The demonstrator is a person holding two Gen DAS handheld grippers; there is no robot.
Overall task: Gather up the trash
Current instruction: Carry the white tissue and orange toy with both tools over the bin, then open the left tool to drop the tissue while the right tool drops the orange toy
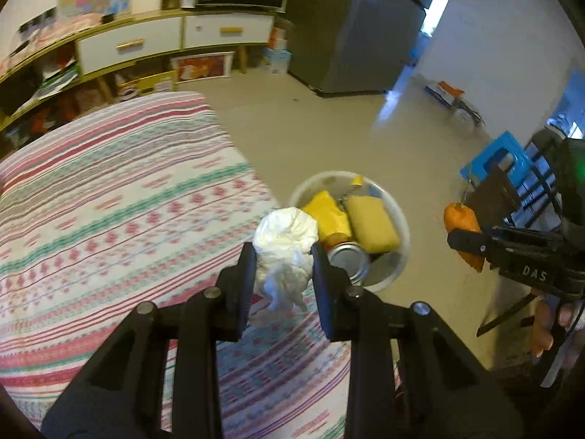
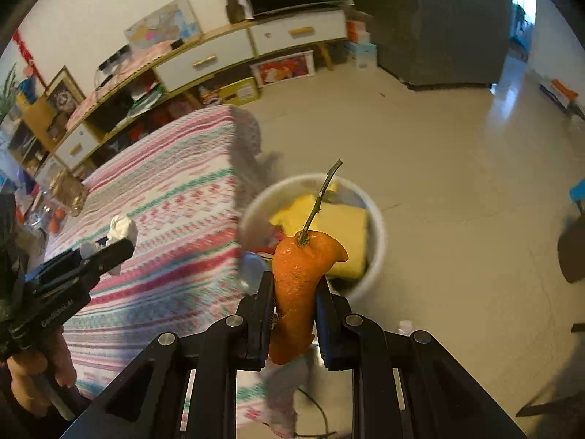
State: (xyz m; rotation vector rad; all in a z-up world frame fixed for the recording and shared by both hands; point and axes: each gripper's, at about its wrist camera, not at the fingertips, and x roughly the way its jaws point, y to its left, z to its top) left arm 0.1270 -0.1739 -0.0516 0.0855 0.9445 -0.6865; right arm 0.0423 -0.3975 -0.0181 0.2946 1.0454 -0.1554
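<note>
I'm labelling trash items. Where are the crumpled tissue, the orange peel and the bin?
crumpled tissue (image 1: 285, 245), left wrist view, its bunched middle.
orange peel (image 2: 298, 285), right wrist view, its outer skin.
bin (image 2: 376, 252), right wrist view, its white wall.

Black angular tongs with silver pivot screws, white lettering on their bodies, bare-skinned hands.

Each wrist camera looks forward and downward along its own fingers; both views share the round white plastic bin just ahead.
</note>
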